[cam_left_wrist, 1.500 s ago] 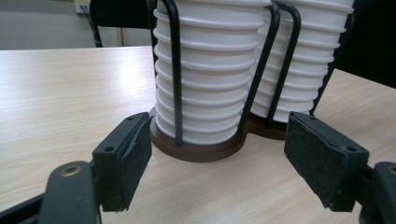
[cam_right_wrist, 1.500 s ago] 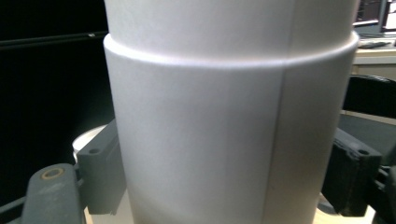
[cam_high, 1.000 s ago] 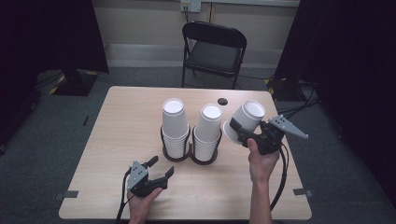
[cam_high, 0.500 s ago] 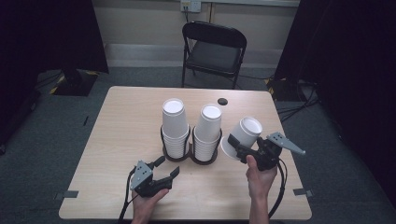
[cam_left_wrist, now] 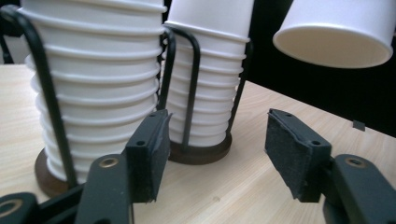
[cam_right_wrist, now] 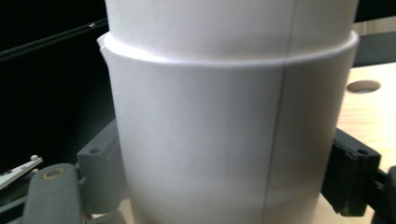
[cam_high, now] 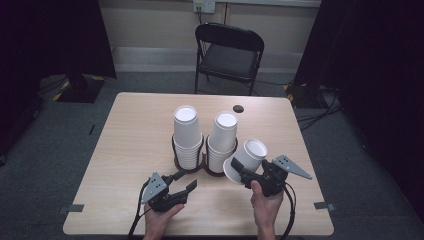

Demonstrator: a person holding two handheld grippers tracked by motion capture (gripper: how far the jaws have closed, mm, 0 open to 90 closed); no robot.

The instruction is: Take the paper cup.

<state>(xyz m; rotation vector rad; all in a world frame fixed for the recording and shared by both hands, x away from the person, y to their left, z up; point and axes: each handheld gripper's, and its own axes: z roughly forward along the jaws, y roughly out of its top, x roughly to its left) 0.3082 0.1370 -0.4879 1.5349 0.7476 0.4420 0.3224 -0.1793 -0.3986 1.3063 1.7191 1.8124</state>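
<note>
Two stacks of upside-down white paper cups stand in black wire holders mid-table, the left stack (cam_high: 187, 134) (cam_left_wrist: 93, 93) beside the right stack (cam_high: 222, 140) (cam_left_wrist: 205, 88). My right gripper (cam_high: 244, 174) (cam_right_wrist: 224, 175) is shut on a single white cup (cam_high: 247, 157) (cam_right_wrist: 224, 116). It holds the cup tilted above the table just right of the right stack, mouth facing down-left. That cup's open mouth (cam_left_wrist: 334, 35) hangs at the upper right in the left gripper view. My left gripper (cam_high: 183, 181) (cam_left_wrist: 217, 144) is open and empty, low over the table just in front of the holders.
The light wooden table (cam_high: 135, 125) has a small dark round hole (cam_high: 238, 108) (cam_right_wrist: 363, 86) near its far edge. A black folding chair (cam_high: 227, 50) stands behind the table. Cables lie on the grey floor at the right (cam_high: 320, 117).
My right gripper has carried the cup down and toward the table's near edge, from up beside the right stack. The left gripper has barely shifted.
</note>
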